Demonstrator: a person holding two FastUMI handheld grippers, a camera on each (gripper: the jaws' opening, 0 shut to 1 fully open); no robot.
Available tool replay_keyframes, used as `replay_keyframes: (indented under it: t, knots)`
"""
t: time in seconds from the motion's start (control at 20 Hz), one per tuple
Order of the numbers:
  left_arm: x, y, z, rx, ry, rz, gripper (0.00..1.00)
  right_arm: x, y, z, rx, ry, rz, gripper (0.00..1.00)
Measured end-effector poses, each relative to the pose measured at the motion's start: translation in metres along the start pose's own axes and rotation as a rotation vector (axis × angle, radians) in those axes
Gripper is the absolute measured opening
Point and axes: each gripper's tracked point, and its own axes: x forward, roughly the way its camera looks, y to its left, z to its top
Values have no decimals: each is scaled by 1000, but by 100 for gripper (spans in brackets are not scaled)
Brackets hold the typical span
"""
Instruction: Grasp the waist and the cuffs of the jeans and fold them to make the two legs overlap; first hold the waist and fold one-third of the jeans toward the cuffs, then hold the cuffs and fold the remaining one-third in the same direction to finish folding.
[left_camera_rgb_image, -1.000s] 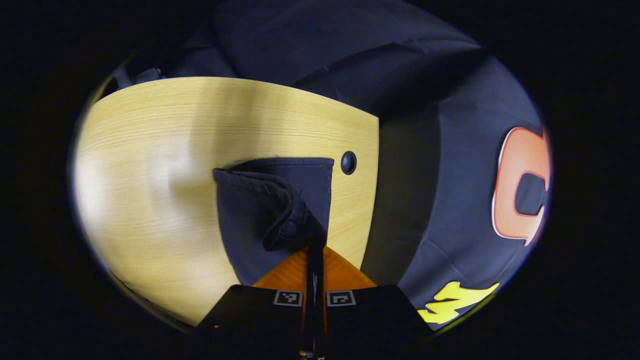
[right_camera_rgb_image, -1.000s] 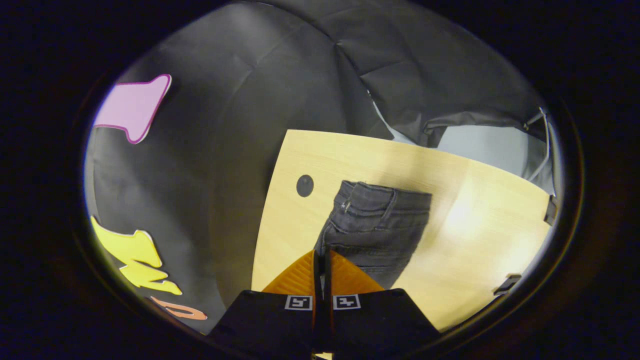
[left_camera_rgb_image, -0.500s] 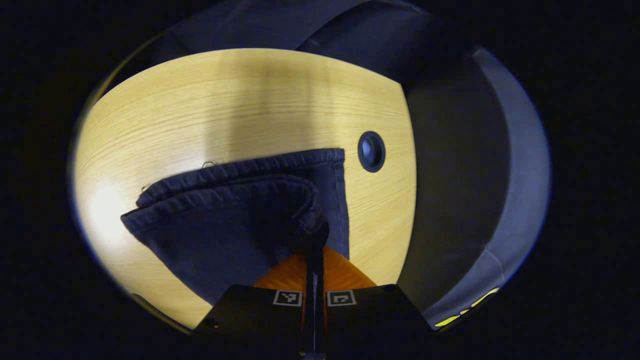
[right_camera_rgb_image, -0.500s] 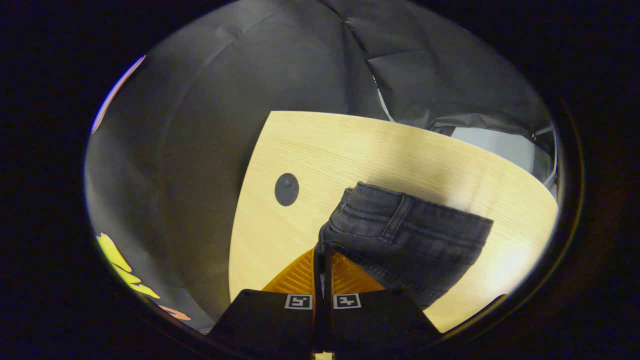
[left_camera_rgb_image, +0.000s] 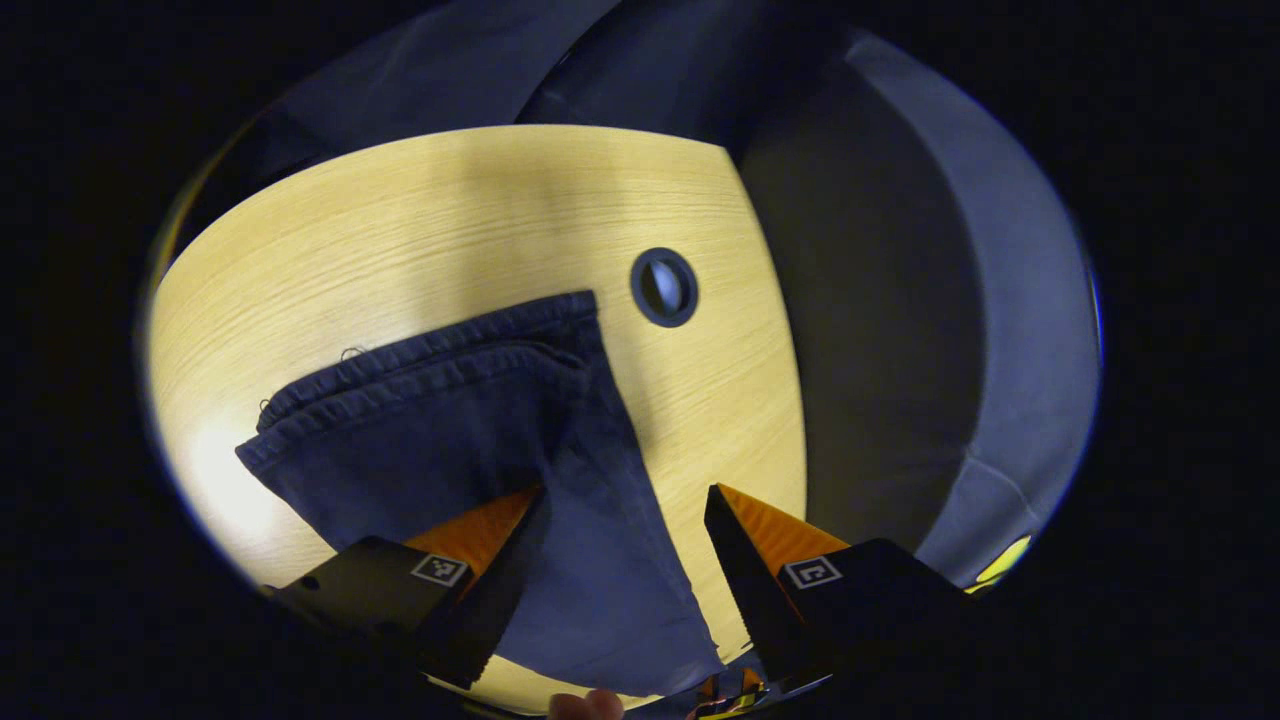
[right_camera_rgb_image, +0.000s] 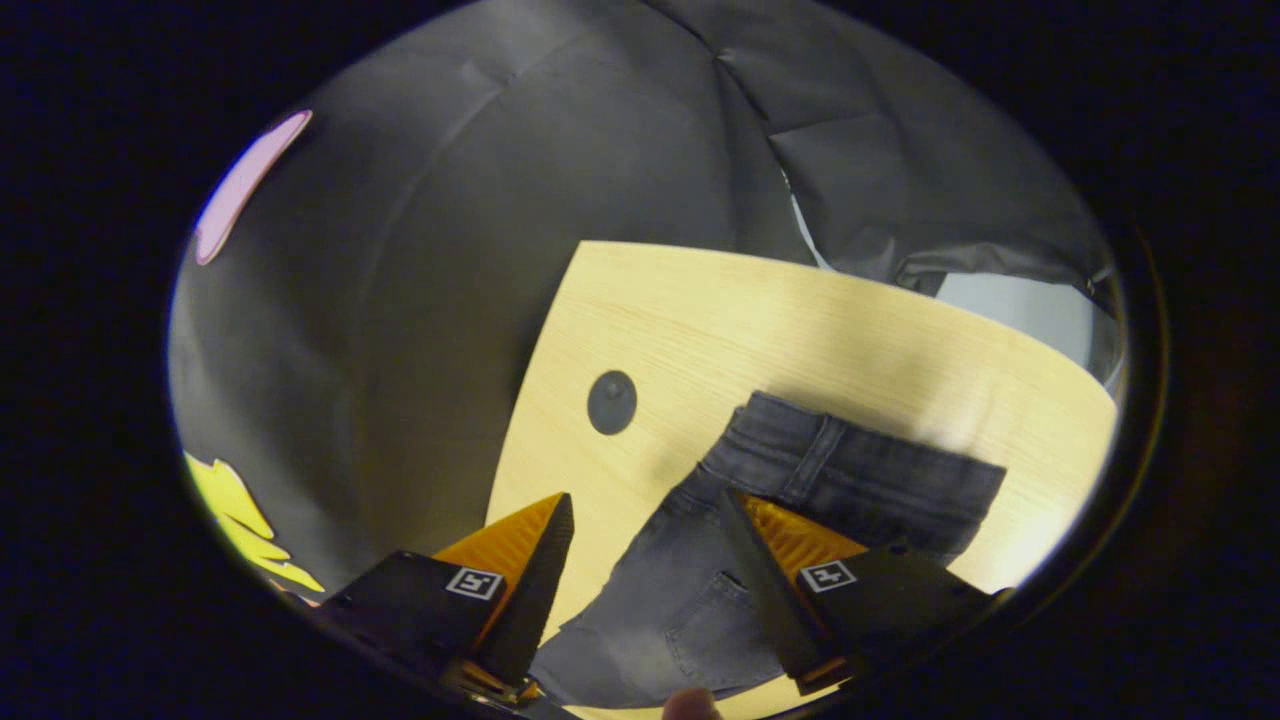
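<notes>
Both grippers have let go: the left gripper (left_camera_rgb_image: 625, 500), earlier pinched on the jeans' cuffs (left_camera_rgb_image: 420, 365), now has its fingers spread; the right gripper (right_camera_rgb_image: 645, 510) has likewise opened off the waist (right_camera_rgb_image: 850, 465), which now lies flat on the table (right_camera_rgb_image: 700, 300)

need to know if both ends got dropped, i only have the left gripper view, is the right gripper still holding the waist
Observer: No. The right gripper is open, its fingers apart above the jeans' waist.
Operator: waist flat on the table?
Observer: Yes, the waistband lies on the wooden table, a belt loop facing up.
Operator: anything near it?
Observer: A dark round grommet sits in the tabletop, just left of the waistband.
</notes>
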Motion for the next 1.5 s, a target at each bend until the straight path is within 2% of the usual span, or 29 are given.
replay_keyframes:
  t: [0.05, 0.15, 0.2, 0.3, 0.35, 0.4, 0.45, 0.5, 0.55, 0.7, 0.8, 0.9, 1.05, 1.3, 1.5]
  knots:
    - [-14, -11, 4, 22, -13, -8, 99, -7, 5, 2, -17, -17, 12, 84]
    - [-48, -41, 9, 80, -42, -33, 99, -28, 17, -1, -78, -28, 49, 100]
    - [-69, -59, 11, 116, -65, -58, 99, -42, 24, -3, -141, -44, 70, 92]
    - [-117, -100, 13, 239, -133, -112, 99, -74, 39, -10, -334, -103, 107, 93]
    - [-143, -119, -5, 327, -176, -142, 99, -93, 46, -15, -442, -146, 128, 93]
    - [-153, -120, -65, 426, -227, -167, 99, -116, 55, -21, -551, -200, 163, 93]
    - [-172, -125, -14, 516, -289, -193, 100, -136, 64, -30, -633, -240, 205, 93]
    - [-197, -139, -7, 586, -357, -223, 99, -160, 73, -41, -713, -285, 253, 93]
    - [-224, -151, -39, 638, -413, -265, 99, -182, 75, -47, -786, -339, 272, 93]
    - [-270, -149, -79, 746, -531, -343, 99, -229, 85, -72, -942, -480, 294, 93]
    - [-293, -134, -103, 808, -609, -357, 99, -257, 85, -89, -977, -551, 300, 93]
    - [-309, -118, -129, 859, -660, -368, 99, -278, 68, -105, -964, -598, 267, 93]
    - [-326, -96, -171, 925, -688, -373, 99, -305, 13, -112, -893, -626, 214, 92]
    - [-342, -84, -213, 1032, -747, -367, 98, -299, -32, -116, -838, -576, 169, 92]
    - [-338, -77, -219, 1077, -739, -312, 99, -275, -53, -102, -828, -539, 130, 92]
